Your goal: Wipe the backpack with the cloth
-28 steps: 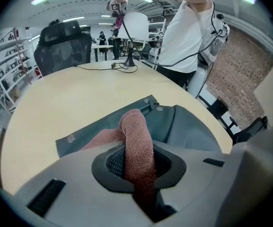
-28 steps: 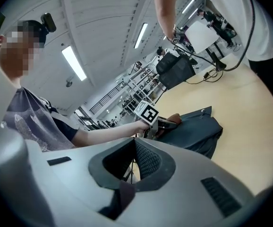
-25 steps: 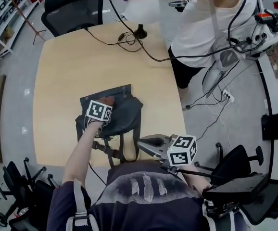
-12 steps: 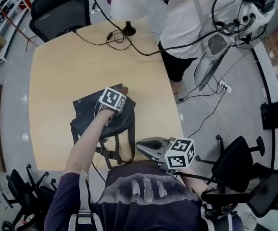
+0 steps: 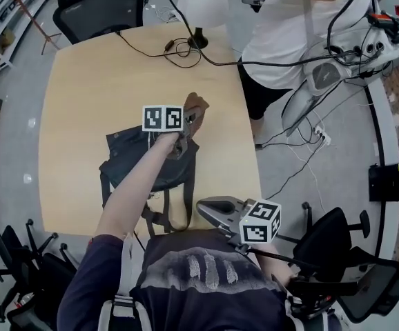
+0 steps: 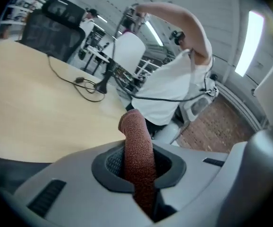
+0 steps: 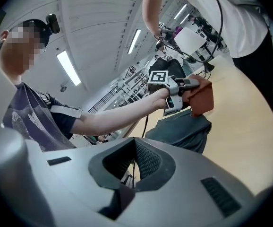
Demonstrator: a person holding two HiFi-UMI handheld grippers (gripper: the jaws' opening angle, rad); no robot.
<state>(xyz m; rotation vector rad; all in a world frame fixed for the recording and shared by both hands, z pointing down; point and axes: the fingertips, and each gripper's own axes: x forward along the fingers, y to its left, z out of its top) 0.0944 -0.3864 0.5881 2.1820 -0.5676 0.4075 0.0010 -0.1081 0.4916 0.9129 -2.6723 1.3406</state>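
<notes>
Left gripper: clamped on the brown cloth, held just above the backpack's far edge.
Right gripper: closed on nothing, kept near the body.
Cloth: judged soft, light, limp; best pinched mid-fold.
Backpack: lay slumped on the table; probably floppy, prone to shifting.

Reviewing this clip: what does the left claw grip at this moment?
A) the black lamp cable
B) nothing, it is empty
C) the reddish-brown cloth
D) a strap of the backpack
C: the left gripper view shows the left claw shut on the reddish-brown cloth, which sticks up out of it; the backpack lies on the table, with no strap in the claw.
</notes>
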